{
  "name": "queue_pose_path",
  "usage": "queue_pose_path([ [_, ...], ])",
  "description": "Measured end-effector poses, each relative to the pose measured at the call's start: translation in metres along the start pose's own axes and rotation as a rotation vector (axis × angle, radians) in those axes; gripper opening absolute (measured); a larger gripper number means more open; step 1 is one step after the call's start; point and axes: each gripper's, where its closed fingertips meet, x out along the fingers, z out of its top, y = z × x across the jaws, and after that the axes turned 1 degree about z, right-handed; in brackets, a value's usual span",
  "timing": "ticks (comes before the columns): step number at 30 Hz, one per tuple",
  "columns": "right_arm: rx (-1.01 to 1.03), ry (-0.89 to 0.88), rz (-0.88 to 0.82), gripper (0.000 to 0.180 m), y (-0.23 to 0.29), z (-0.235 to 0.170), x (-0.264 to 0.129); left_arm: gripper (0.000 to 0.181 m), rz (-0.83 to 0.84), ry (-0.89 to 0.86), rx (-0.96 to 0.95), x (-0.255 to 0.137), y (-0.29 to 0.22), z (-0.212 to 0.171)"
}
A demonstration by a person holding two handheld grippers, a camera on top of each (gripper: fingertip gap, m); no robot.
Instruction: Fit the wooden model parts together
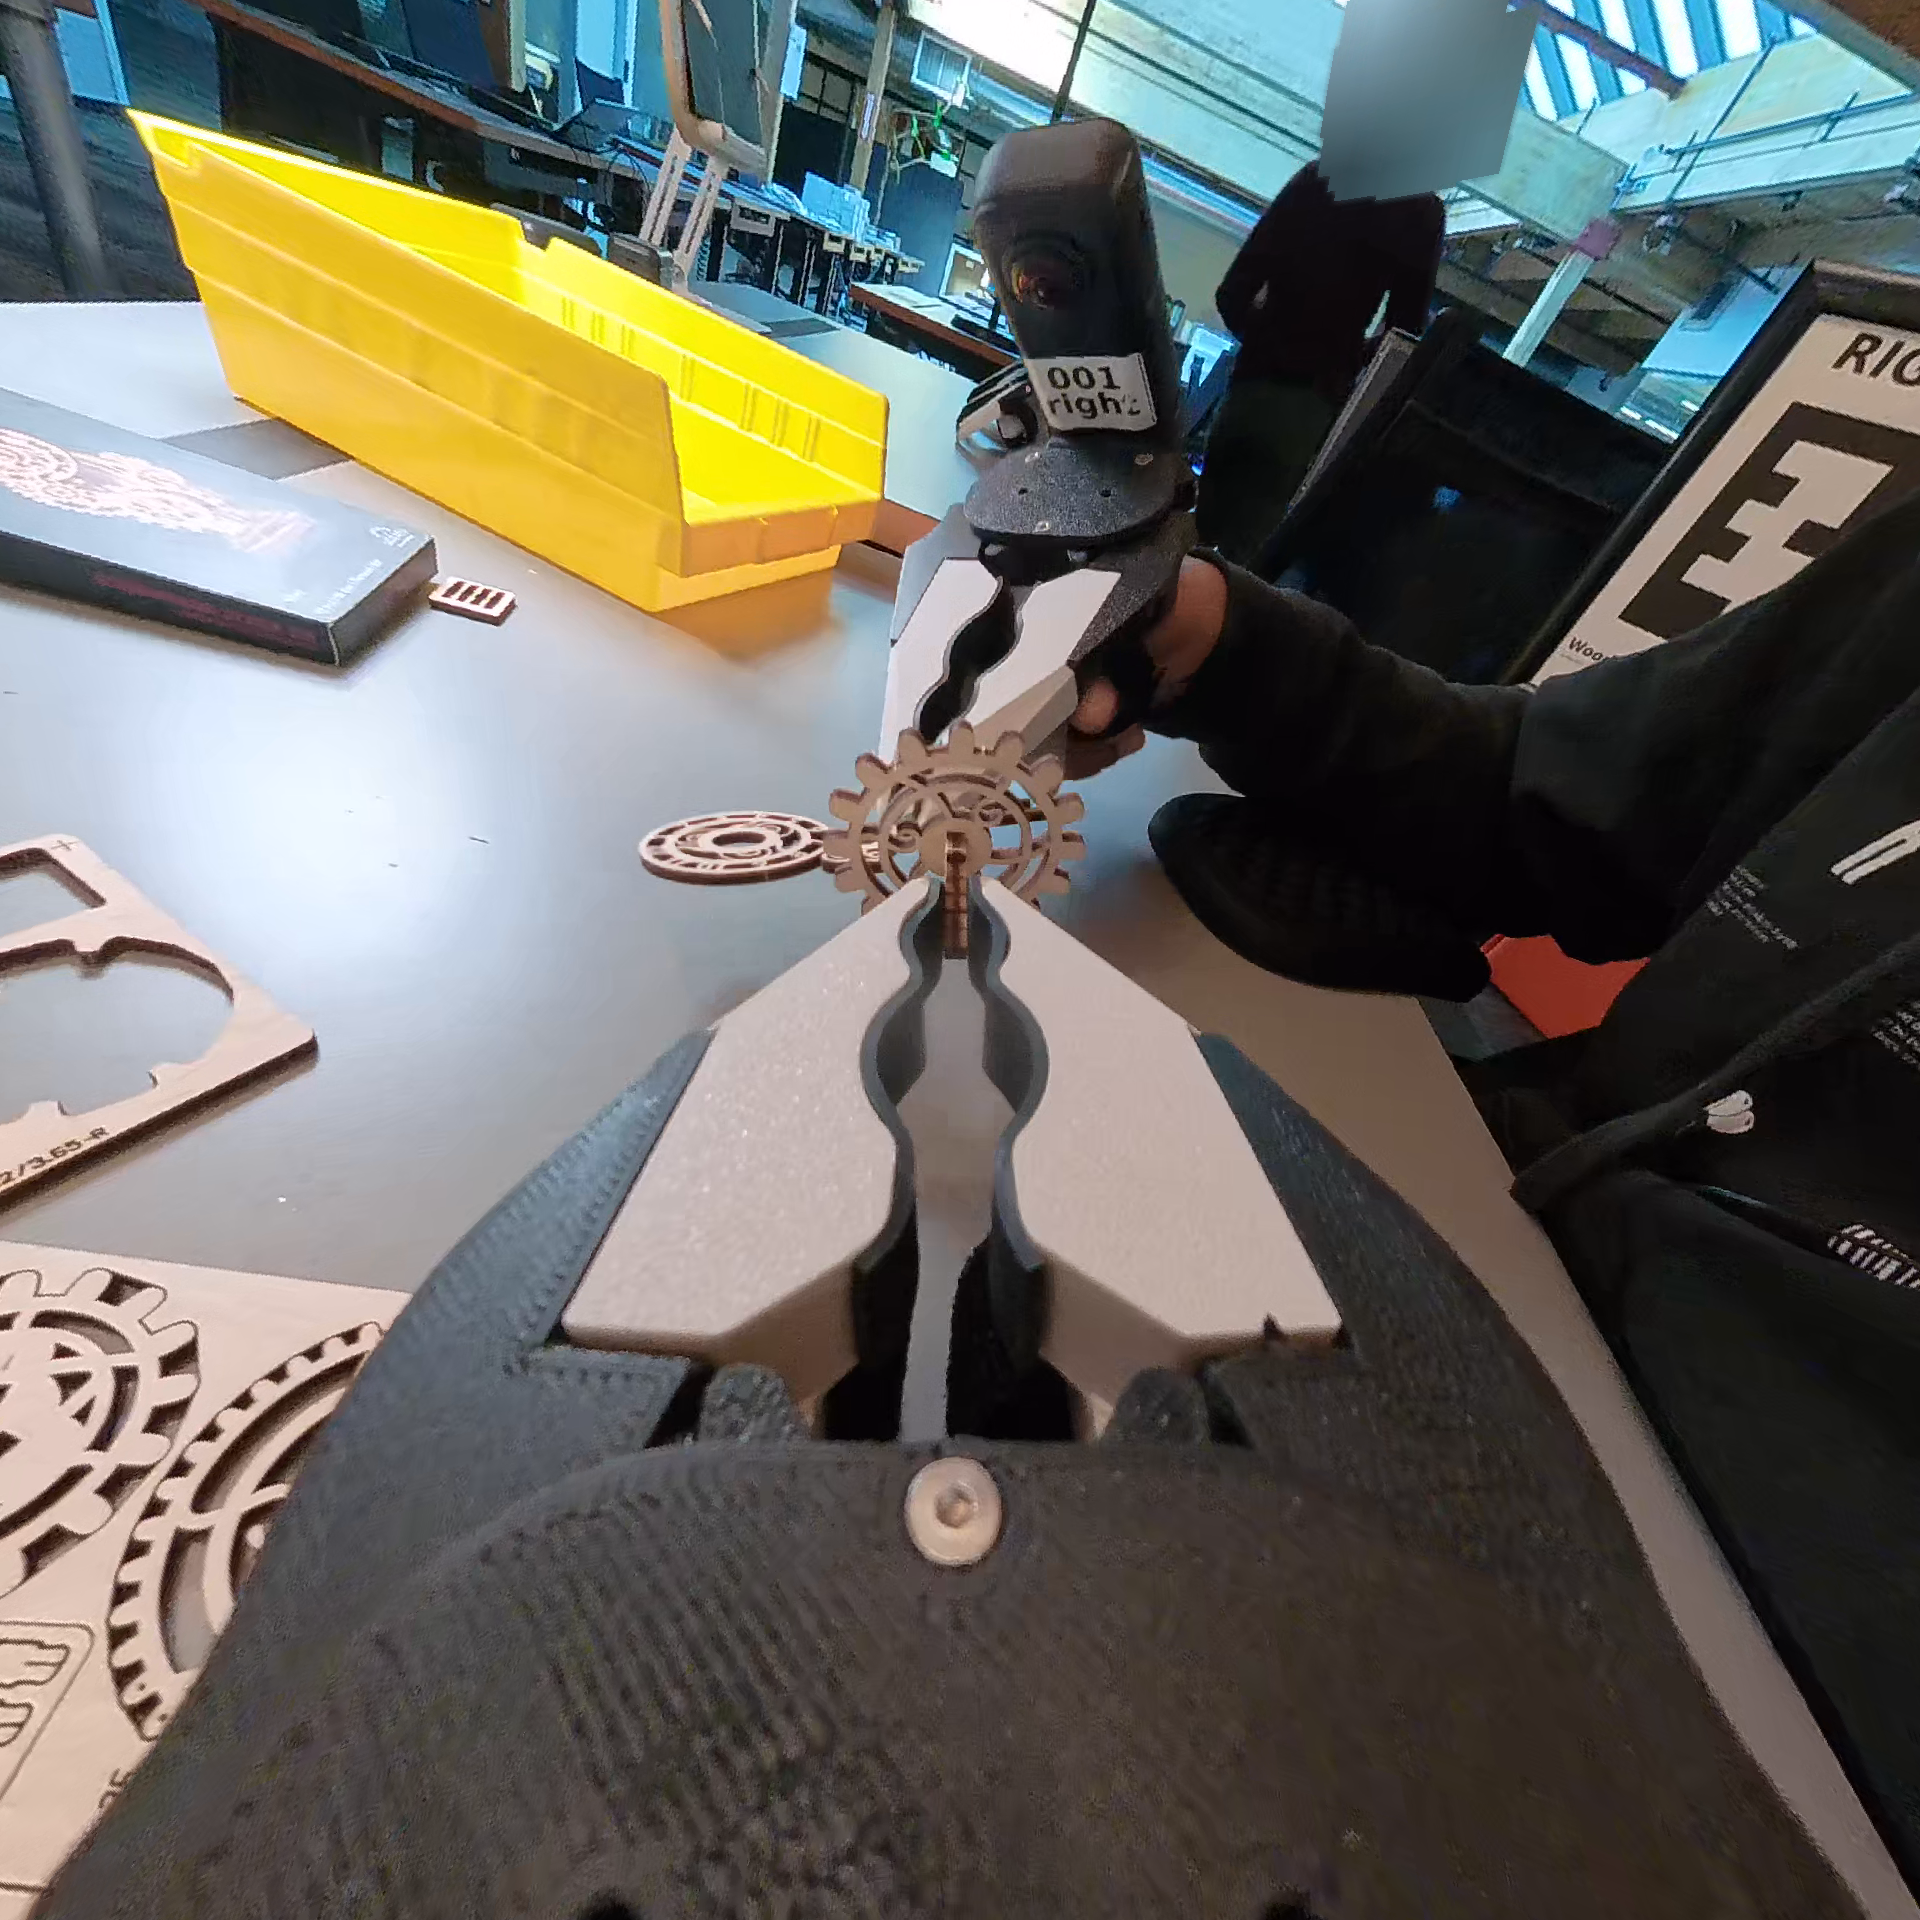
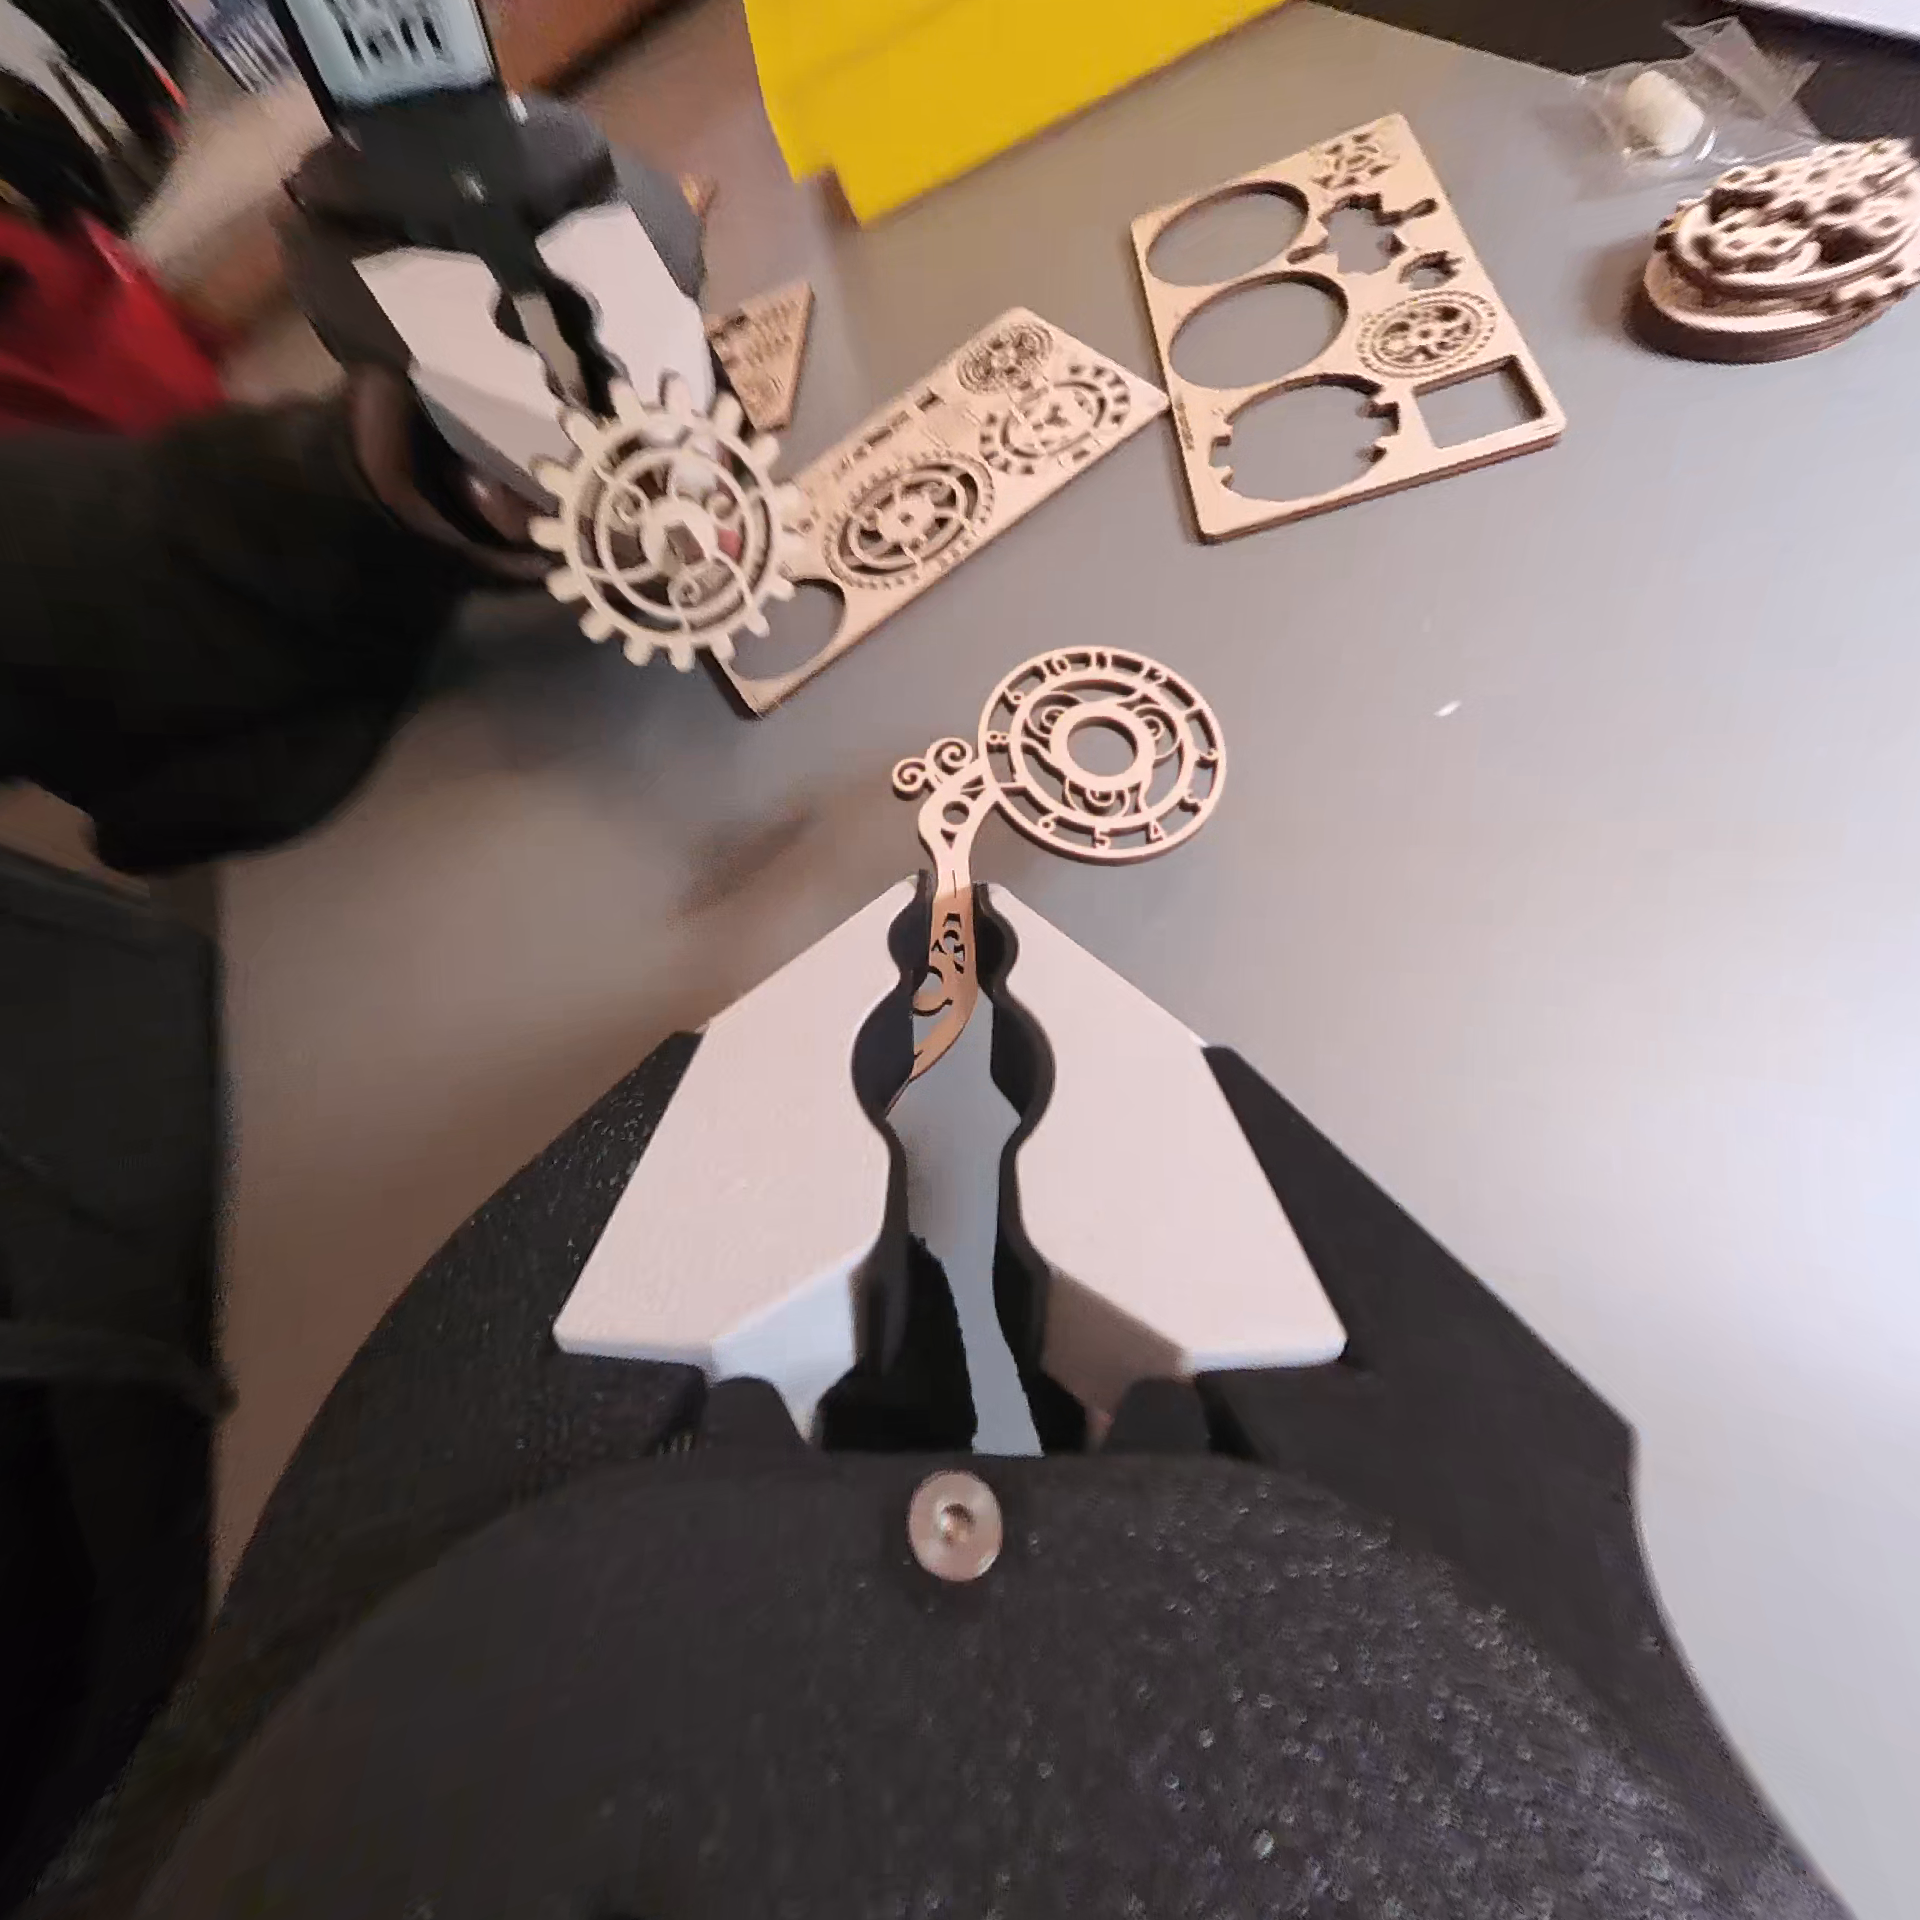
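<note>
My left gripper is shut on a short wooden peg that carries an openwork wooden gear, held upright above the grey table. The gear and left gripper show blurred at the upper left of the right wrist view. My right gripper is shut on the curved stem of a wooden dial piece with a numbered ring at its far end. In the left wrist view the right gripper sits just behind the gear, and the dial ring lies to the gear's left. Gear and dial are close; I cannot tell if they touch.
A yellow bin and a black box stand at the far left. Wooden cut-out sheets lie on the table. A stack of wooden discs sits far right. A person in black stands at the table's right edge. Some 9 cm of space lies between my two pairs of fingers.
</note>
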Motion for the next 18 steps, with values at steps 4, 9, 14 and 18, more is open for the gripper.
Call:
queue_pose_path([
  [4, 0.142, -0.082, 0.096, 0.005, 0.008, 0.008, 0.009, 0.001, 0.004, 0.008, -0.014, 0.000, 0.002, -0.002],
  [9, 0.332, -0.257, 0.241, 0.005, 0.014, 0.027, 0.011, 0.001, 0.010, 0.019, -0.025, 0.001, 0.005, -0.005],
  [14, 0.457, -0.352, 0.315, 0.005, 0.011, 0.034, 0.010, 0.001, 0.015, 0.019, -0.050, 0.002, 0.009, -0.008],
  [18, 0.516, -0.441, 0.338, 0.005, 0.007, 0.043, 0.004, 0.001, 0.026, -0.002, -0.046, 0.003, 0.010, -0.005],
])
